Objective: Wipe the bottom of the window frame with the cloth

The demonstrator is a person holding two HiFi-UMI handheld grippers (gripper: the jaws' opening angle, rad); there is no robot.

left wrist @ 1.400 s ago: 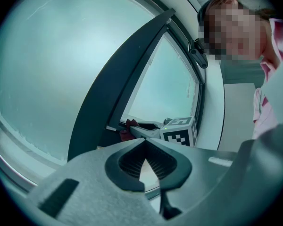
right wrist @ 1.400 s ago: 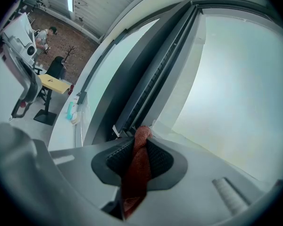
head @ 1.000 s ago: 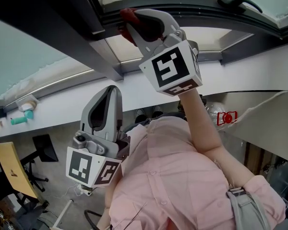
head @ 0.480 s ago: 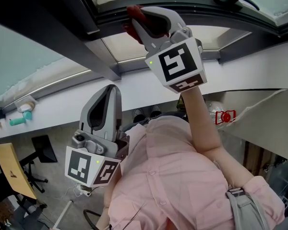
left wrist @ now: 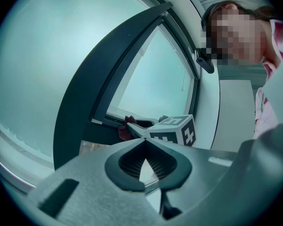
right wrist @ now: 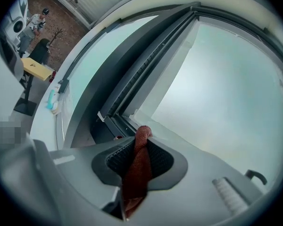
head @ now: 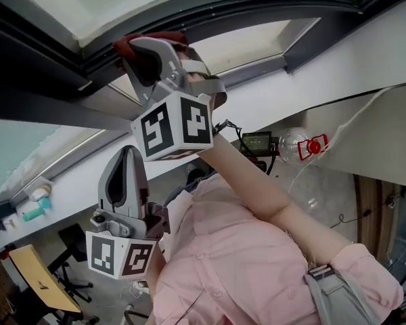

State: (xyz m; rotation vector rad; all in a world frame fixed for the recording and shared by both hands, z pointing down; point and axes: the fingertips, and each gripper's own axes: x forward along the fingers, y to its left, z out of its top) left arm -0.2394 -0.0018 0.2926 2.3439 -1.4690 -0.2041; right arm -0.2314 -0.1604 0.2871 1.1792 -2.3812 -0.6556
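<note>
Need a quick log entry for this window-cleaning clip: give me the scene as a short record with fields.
right gripper: shut on the red cloth, held up at the window frame
red cloth: pinched between the jaws, its tip poking out at the bottom of the frame; contact looks likely
left gripper: shut, nothing in it, held low and away from the frame
window frame: dark, with pale glass beside it
person: in a pink shirt, below both grippers in the head view

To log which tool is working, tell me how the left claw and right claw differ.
The right claw is shut on the red cloth; the left claw is shut, empty. The right claw reaches up at the window frame; the left claw sits lower, away from it. Both carry a marker cube.
</note>
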